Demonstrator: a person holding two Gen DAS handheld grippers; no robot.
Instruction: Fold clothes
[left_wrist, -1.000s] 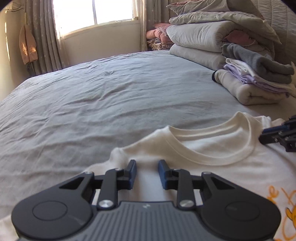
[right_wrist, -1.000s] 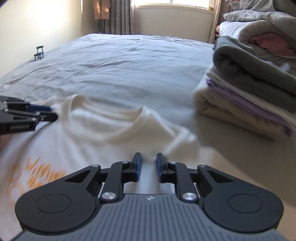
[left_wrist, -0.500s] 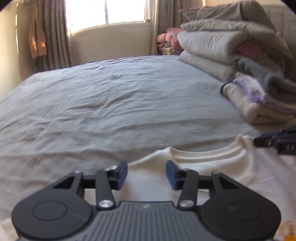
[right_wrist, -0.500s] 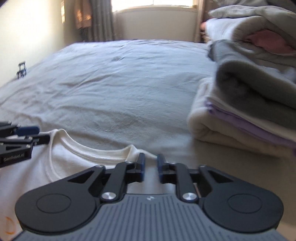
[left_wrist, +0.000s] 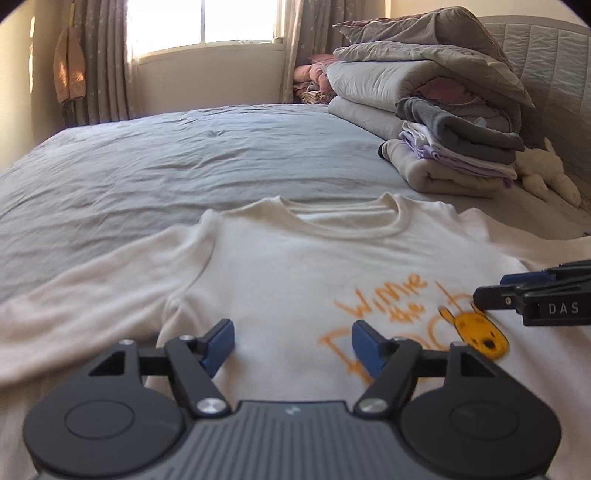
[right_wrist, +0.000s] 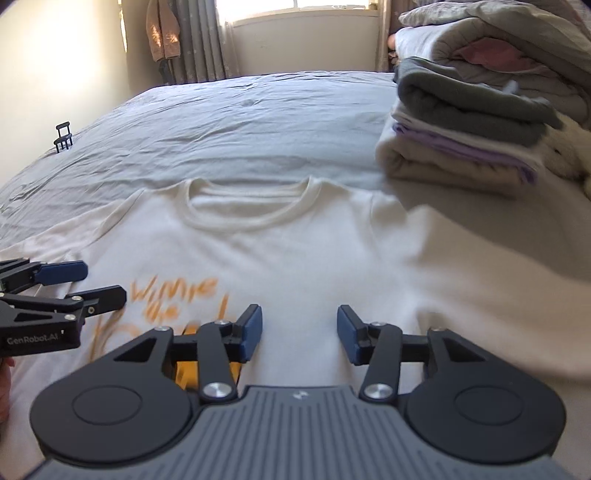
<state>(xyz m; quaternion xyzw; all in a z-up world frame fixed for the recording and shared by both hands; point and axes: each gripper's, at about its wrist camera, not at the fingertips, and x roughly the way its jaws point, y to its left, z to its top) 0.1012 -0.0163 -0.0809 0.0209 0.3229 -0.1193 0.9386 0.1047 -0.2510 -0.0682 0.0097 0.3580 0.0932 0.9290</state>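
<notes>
A cream long-sleeved shirt (left_wrist: 280, 273) with orange lettering and a yellow bear print lies flat, front up, on the grey bed; it also shows in the right wrist view (right_wrist: 295, 254). My left gripper (left_wrist: 291, 341) is open and empty, above the shirt's chest, left of the print. My right gripper (right_wrist: 299, 334) is open and empty above the chest, right of the lettering. The right gripper's fingers (left_wrist: 517, 291) show at the right edge of the left wrist view. The left gripper's fingers (right_wrist: 62, 284) show at the left edge of the right wrist view.
A stack of folded clothes (left_wrist: 454, 158), grey on top, sits on the bed to the right of the shirt's collar, also in the right wrist view (right_wrist: 465, 140). Folded quilts (left_wrist: 406, 81) and a white plush toy (left_wrist: 546, 173) lie behind it. The grey bedsheet (left_wrist: 166, 170) stretches toward the window.
Both grippers have opened wide and pulled back from the collar toward the shirt's chest. The shirt's front and print now lie spread in view.
</notes>
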